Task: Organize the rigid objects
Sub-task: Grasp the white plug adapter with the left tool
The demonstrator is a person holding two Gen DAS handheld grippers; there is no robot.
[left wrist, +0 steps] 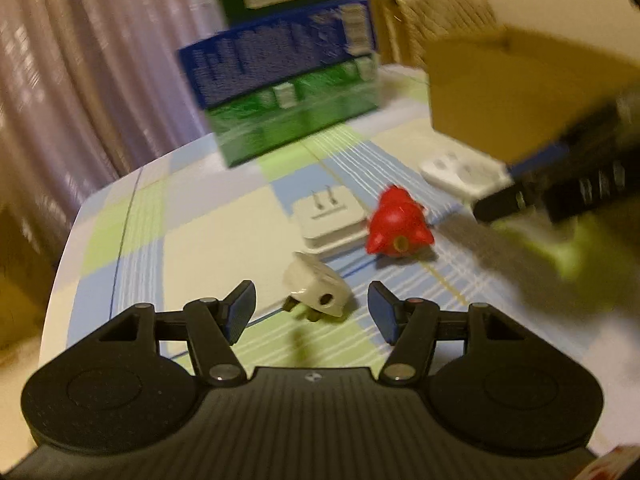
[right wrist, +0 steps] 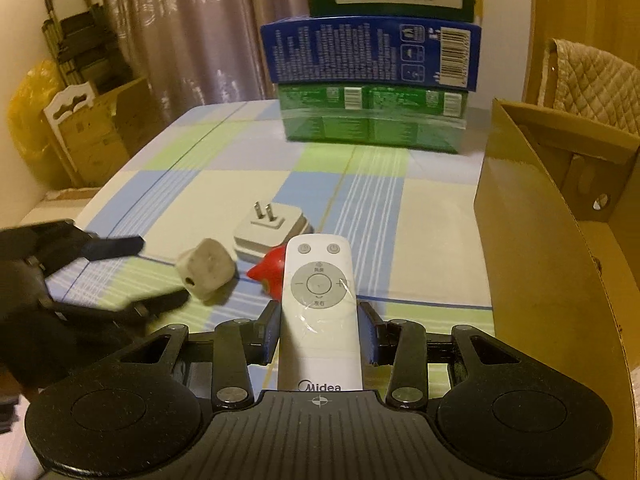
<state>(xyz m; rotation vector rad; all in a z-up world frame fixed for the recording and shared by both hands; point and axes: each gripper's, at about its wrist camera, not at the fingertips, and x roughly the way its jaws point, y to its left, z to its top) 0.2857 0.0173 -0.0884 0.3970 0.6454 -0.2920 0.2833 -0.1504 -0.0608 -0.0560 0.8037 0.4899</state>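
Your table (right wrist: pixel 436 216), under its checked blue, green and cream cloth, ended on your left in a rounded edge, and beyond that edge stood a cardboard carton (right wrist: pixel 96 136) and a yellow bag (right wrist: pixel 28 120) against the curtain (right wrist: pixel 192 32). On your right the tall wall of the open cardboard box (right wrist: pixel 532 232) rose at the table's side. At the far end the stacked cartons (right wrist: pixel 372 80) — green, blue, green again — closed off the back. Between those limits a wide stretch of cloth lay bare to the left of the clutter and another in front of the box wall.

Your right gripper (right wrist: pixel 320 332) had its jaws clenched on the white Midea remote (right wrist: pixel 318 308), the blue pads pressing both long sides of its lower half, the buttons facing up and its top end reaching out past the red toy (right wrist: pixel 269 274).

Your left gripper (left wrist: pixel 312 312) stood released, jaws wide apart and touching nothing. The small grey-white plug (left wrist: pixel 316 288) lay on the cloth just ahead, between the fingertips' line — prongs pointing toward you. Beyond it the flat white charger (left wrist: pixel 330 220) lay prongs-up, with the red toy just beside it on its right. Motion blur smeared the right side of the left wrist view.
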